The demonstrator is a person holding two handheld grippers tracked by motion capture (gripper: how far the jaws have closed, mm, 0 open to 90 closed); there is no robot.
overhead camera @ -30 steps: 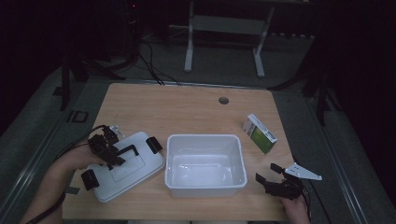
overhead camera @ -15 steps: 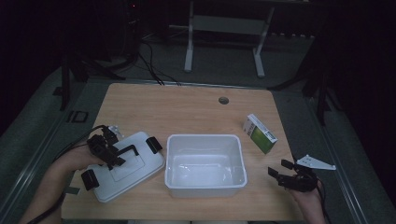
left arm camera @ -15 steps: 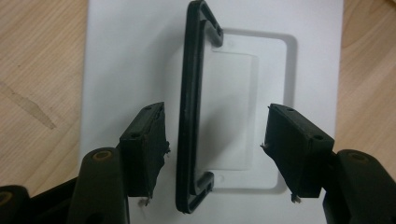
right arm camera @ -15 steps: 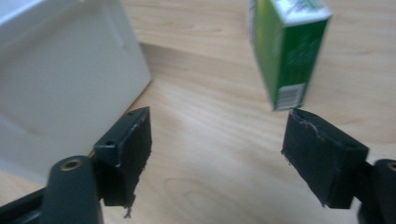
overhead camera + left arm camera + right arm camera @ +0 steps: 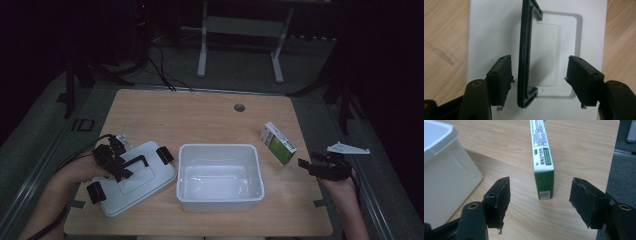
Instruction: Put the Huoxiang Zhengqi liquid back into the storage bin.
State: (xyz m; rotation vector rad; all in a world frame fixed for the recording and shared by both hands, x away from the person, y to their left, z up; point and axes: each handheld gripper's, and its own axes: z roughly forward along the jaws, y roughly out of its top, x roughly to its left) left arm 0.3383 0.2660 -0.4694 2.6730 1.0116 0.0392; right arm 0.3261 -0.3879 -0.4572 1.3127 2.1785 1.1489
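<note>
A white lid [image 5: 142,182] with a black handle [image 5: 525,52] and black latches lies at the table's left. My left gripper [image 5: 116,164] hovers over it, open. The handle [image 5: 134,161] stands between its jaws [image 5: 540,62] close to the left pad [image 5: 500,77], with neither pad pressing. A white bin [image 5: 220,176] sits mid-table, empty. A green and white box [image 5: 278,143] stands on its long edge to the bin's right. My right gripper [image 5: 306,164] points at the box [image 5: 543,162] from the table's right edge. Its jaws [image 5: 540,183] have just been closing and stand open, short of the box.
The bin's wall [image 5: 446,175] is close on the left of the right gripper. A round hole [image 5: 239,107] is in the tabletop at the back. The table's right edge [image 5: 320,200] runs under my right hand. Stand legs [image 5: 202,55] are on the floor beyond.
My right gripper has risen and moved away from the table's front edge toward the box, and its jaws have narrowed. The left gripper and the lid have stayed put.
</note>
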